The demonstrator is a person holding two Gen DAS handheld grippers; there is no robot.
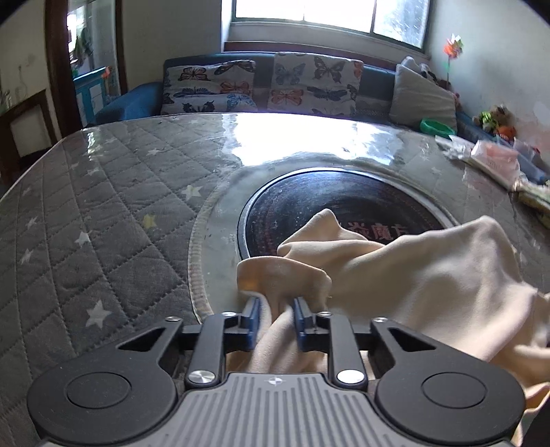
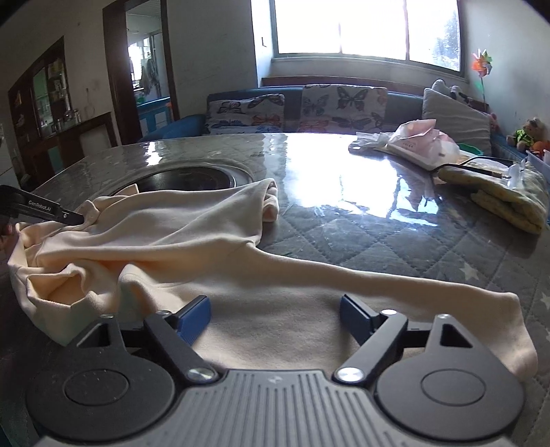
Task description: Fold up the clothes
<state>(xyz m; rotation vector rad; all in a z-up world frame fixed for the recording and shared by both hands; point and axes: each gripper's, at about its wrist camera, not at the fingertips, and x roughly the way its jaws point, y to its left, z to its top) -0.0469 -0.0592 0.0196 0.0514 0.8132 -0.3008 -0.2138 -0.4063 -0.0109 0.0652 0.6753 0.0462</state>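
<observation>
Cream garment (image 2: 165, 240) lies rumpled on table (image 2: 361, 220), one part over dark round inset (image 2: 185, 178), one sleeve (image 2: 378, 278) stretched out toward right. Left gripper (image 1: 276, 309) – blue pads nearly together, pinching bunched fold of garment at inset's near rim. Right gripper (image 2: 275, 309) – jaws spread wide, nothing held, flat cloth beneath and between fingers. Folded yellow cloth (image 2: 505, 203) and plastic bags (image 2: 419, 141) at far right of table. Sofa (image 2: 299, 103) behind, under window (image 2: 364, 27).
</observation>
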